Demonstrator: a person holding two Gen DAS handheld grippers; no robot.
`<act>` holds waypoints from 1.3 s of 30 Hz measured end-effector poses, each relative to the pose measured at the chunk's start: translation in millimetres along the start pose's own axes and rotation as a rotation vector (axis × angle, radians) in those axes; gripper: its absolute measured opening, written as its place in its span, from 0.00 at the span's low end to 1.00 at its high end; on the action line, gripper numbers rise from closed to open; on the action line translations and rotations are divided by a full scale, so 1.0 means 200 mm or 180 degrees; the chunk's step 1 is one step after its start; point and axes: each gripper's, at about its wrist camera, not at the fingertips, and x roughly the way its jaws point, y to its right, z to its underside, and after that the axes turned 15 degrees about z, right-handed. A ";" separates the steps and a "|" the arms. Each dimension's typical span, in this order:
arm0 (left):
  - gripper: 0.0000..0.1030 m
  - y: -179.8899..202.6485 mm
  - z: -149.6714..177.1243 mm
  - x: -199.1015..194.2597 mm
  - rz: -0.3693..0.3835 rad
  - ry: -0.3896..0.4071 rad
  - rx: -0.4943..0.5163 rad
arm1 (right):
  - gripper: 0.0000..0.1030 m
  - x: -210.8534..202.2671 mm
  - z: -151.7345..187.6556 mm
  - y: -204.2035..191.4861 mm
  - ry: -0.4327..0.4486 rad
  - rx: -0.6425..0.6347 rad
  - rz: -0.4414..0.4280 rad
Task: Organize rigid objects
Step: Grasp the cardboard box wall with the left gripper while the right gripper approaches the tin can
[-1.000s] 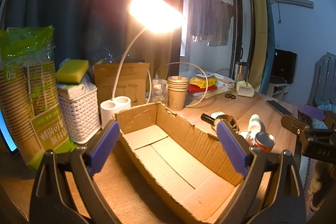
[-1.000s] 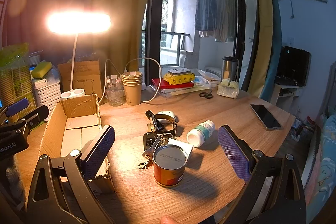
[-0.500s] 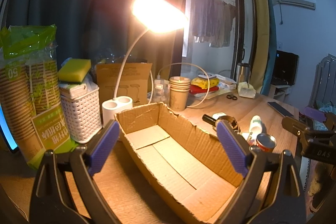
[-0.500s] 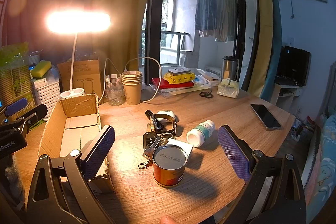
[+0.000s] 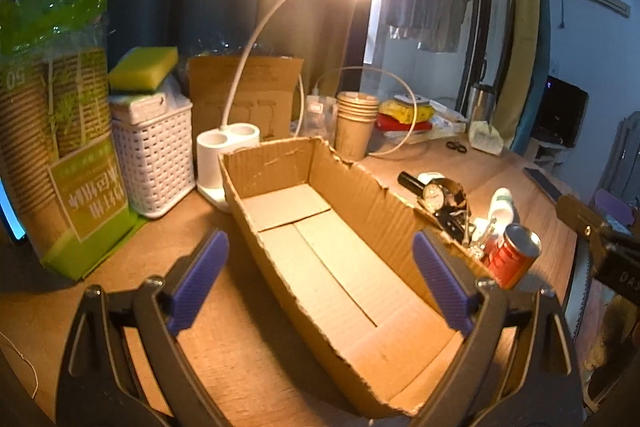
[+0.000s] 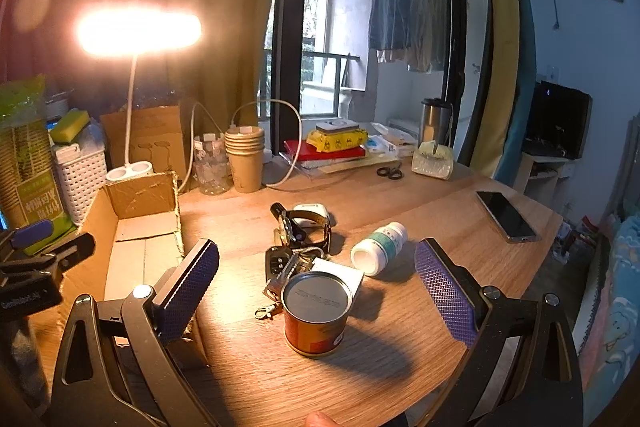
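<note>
Change since the earlier frames is slight: in our left wrist view the cardboard box now sits a little lower and closer, so our left tool has eased forward over it, while the right wrist view looks the same as before.

We hold the left tool with its pads wide apart and nothing between them. The left pad hangs over bare tabletop outside the box's left wall; the right pad sits over the box's right side, and we cannot tell whether it touches the wall. The box has no objects in it; only its folded bottom flaps show.

Our right tool is equally wide apart and grips nothing. Between its pads, on the tabletop, stands the red can, upright with its grey lid up. Just behind the can lie a set of keys and a white card, then a wristwatch with a white case behind it. A white pill bottle lies on its side to the right of the keys. All of these rest outside the box, which lies to the left of the pile. A phone lies well apart near the tabletop's far right edge.
</note>
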 end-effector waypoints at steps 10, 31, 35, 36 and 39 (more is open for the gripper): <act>0.92 -0.04 0.04 0.08 -0.0124 -0.0396 -0.0350 | 0.97 0.16 0.09 0.07 -0.0318 0.0091 0.0018; 0.17 -0.05 0.13 0.36 0.0219 -0.1299 -0.0273 | 0.97 0.22 0.14 0.13 -0.0443 0.0242 -0.0063; 0.12 -0.08 0.11 0.43 0.0269 -0.1406 -0.0247 | 0.97 0.23 0.15 0.12 -0.0487 0.0224 -0.0080; 0.11 -0.09 0.11 0.44 0.0280 -0.1423 -0.0230 | 0.97 0.24 0.16 0.11 -0.0500 0.0214 -0.0088; 0.11 -0.10 0.09 0.48 0.0316 -0.1464 -0.0185 | 0.97 0.26 0.17 0.10 -0.0554 0.0187 -0.0112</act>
